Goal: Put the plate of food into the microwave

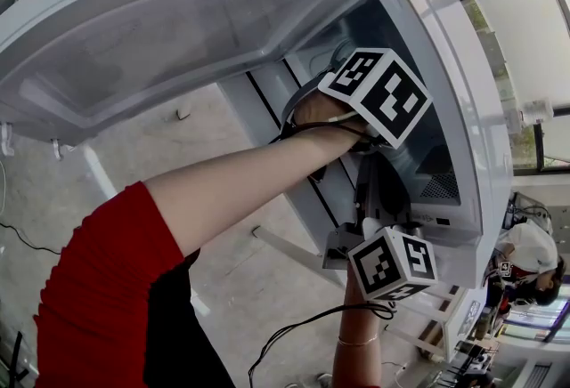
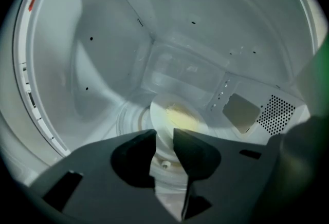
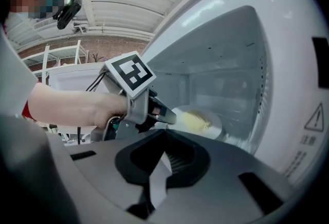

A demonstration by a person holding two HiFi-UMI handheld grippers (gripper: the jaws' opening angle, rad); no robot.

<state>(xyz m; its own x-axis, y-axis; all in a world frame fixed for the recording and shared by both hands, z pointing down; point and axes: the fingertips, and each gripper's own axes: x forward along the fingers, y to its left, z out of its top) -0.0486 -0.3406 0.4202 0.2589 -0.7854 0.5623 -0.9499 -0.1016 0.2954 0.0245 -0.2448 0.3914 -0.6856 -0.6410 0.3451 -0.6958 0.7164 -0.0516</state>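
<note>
The plate of food (image 2: 177, 117) is sitting on the turntable (image 2: 126, 117) inside the microwave (image 1: 450, 84). The left gripper (image 2: 163, 138) is reaching into the cavity, its jaws standing apart at the plate's near rim, not pressing on it. The right gripper (image 3: 165, 138) is hovering at the opening, jaws closed and empty.

Warning triangle (image 3: 314, 118) on microwave (image 3: 288, 38) (print unreadable)
</note>
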